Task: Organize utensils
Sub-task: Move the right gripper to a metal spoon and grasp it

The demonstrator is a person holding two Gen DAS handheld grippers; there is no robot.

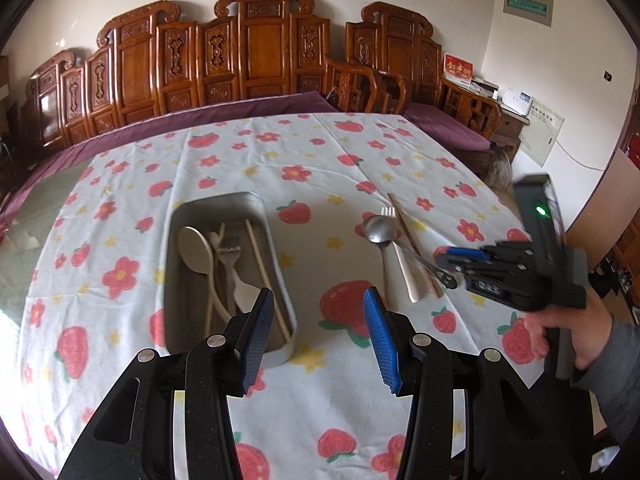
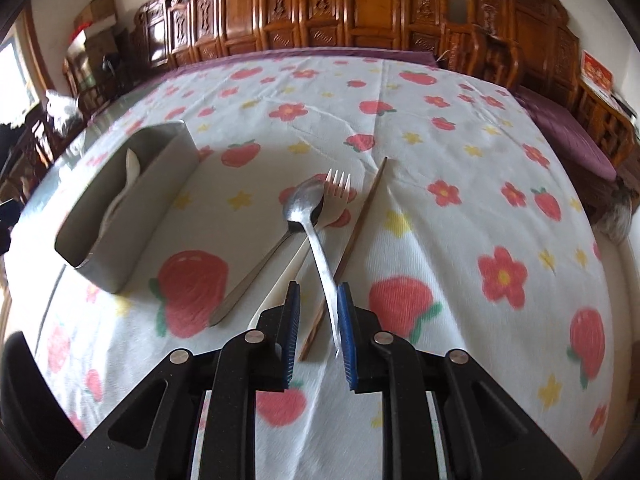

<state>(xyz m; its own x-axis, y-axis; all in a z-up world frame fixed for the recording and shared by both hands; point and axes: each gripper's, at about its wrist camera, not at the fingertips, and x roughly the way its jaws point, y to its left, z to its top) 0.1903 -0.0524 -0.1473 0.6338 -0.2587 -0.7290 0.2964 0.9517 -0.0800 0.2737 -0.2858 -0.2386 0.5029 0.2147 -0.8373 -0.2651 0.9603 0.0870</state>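
Note:
A grey metal tray sits on the tablecloth and holds a beige spoon, a beige fork and a chopstick. My left gripper is open and empty just in front of the tray's right end. My right gripper is partly closed around the handle of a metal spoon, which looks lifted off the cloth. Under it lie another metal spoon, a beige fork and a brown chopstick. The tray also shows in the right wrist view.
The table has a white cloth printed with strawberries and flowers. A carved wooden bench with a purple cushion runs behind the table. The right gripper and the hand that holds it show at the right of the left wrist view.

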